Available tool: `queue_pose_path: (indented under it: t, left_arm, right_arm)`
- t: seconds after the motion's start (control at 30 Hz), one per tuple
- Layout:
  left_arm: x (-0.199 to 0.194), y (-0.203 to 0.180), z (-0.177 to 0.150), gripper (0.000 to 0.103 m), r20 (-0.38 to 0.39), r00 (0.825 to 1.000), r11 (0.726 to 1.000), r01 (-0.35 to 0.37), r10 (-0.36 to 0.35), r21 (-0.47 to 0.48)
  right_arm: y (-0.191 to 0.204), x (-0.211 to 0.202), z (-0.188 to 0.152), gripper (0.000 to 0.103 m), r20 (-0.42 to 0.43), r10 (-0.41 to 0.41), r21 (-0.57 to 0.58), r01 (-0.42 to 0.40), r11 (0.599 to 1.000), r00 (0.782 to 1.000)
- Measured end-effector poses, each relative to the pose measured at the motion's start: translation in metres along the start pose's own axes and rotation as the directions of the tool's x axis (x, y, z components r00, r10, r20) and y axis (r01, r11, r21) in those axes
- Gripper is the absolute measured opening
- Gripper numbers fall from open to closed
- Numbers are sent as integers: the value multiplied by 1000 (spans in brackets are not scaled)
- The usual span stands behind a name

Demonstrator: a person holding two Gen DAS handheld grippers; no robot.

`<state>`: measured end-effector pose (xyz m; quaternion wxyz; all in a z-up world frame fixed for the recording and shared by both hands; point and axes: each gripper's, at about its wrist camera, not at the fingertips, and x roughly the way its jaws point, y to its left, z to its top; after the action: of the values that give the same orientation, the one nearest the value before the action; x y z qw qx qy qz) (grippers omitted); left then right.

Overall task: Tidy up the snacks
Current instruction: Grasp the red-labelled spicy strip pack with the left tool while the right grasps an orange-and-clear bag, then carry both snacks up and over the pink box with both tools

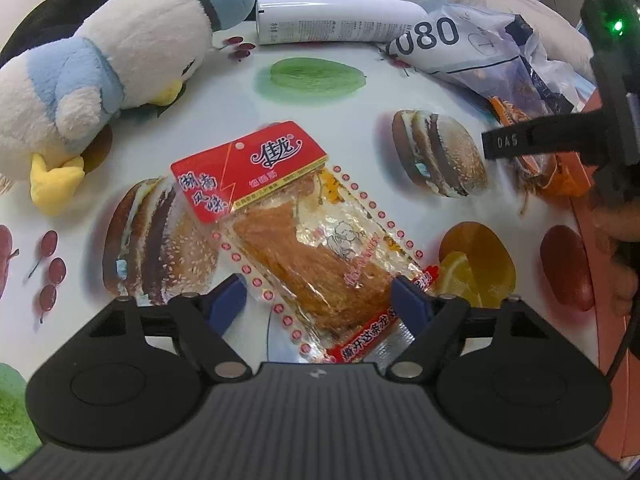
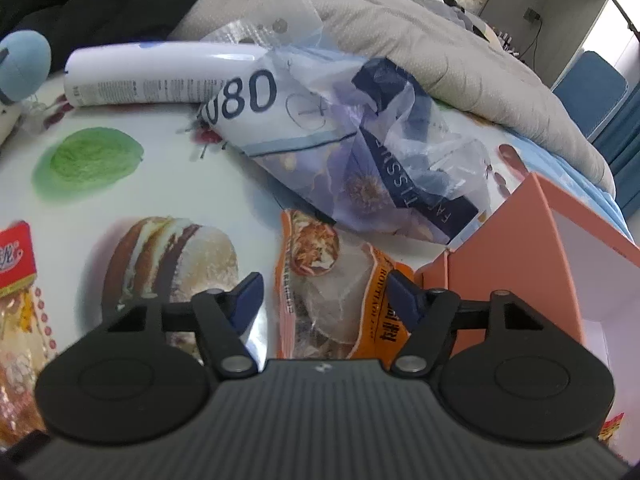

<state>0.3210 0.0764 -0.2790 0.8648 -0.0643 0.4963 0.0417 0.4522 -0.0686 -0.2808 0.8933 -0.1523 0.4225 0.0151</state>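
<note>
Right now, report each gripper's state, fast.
Left gripper: open, fingers on either side of the red-topped snack packet, not clamped.
Right gripper: open, fingers on either side of the orange snack packet, holding nothing.

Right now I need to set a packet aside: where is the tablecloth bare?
Free: the cloth around the printed green leaf, between the plush duck, white spray can and red snack packet. Crowded: the right side, where the tissue pack, orange snack packet and pink box bunch together.
</note>
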Motion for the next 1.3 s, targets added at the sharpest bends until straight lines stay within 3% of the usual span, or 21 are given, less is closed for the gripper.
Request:
queue_pose_path:
  t: [0.2,0.63,0.83,1.03,1.3]
  left_arm:
    - [-4,-4,-1,62,7,1000,1000,29,-29,3]
    - [-18,7,-4,26,18,993,988,118,-117,-97]
    - [-35,7,-19,24,11,989,981,149,-148,-125]
    - [-65,14,-35,24,40,990,981,136,-132,-137]
    - [-112,20,-51,24,77,989,982,132,-122,-134]
  right_arm:
    - [5,2,-7,50,9,-48,-56,48,997,999]
    - [9,-37,-15,42,18,68,-71,-66,995,998]
    - [8,-71,-27,41,24,131,-57,-129,990,991]
    - [7,-108,-45,41,28,198,-44,-196,980,980]
    - [-7,-162,-71,41,51,321,29,-322,946,946]
